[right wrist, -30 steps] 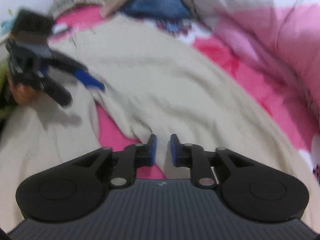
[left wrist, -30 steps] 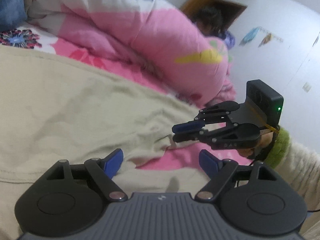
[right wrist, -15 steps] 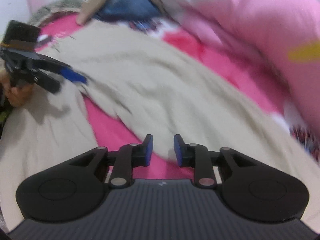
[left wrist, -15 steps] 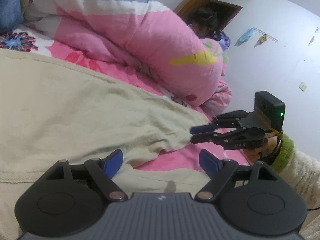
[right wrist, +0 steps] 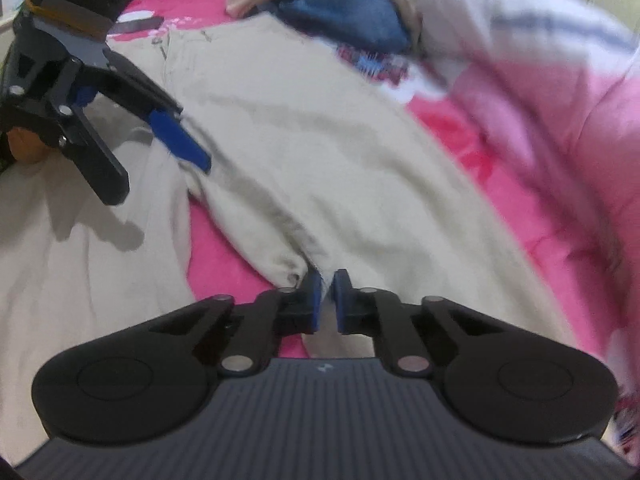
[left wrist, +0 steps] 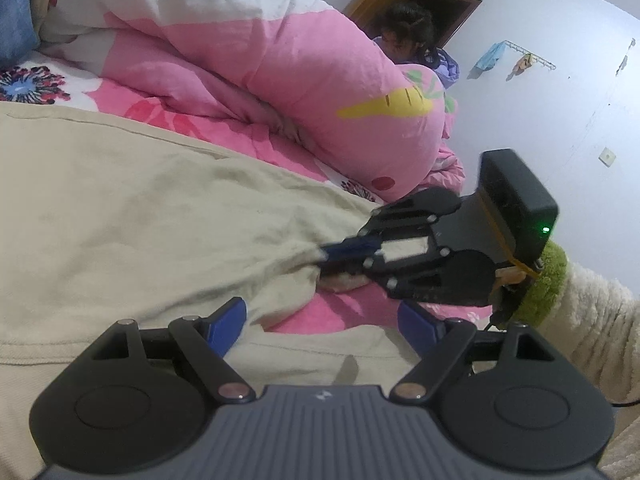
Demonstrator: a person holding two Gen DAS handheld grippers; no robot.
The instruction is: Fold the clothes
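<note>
garment: beige trousers (right wrist: pixel 320 152) lie spread across the pink floral bed sheet (right wrist: pixel 224 256), beside the pink quilt (left wrist: pixel 320 80).
right gripper (right wrist: pixel 327 300): fingers pinched together on a trouser leg's hem.
left gripper (left wrist: pixel 320 320): fingers wide apart, holding nothing, over the other leg.
progress: no fold visible; 2 legs lie apart, so folding looks barely begun.

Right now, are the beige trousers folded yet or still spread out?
Still spread: the beige trousers lie flat across the bed; the right gripper only pinches one leg's hem.
</note>
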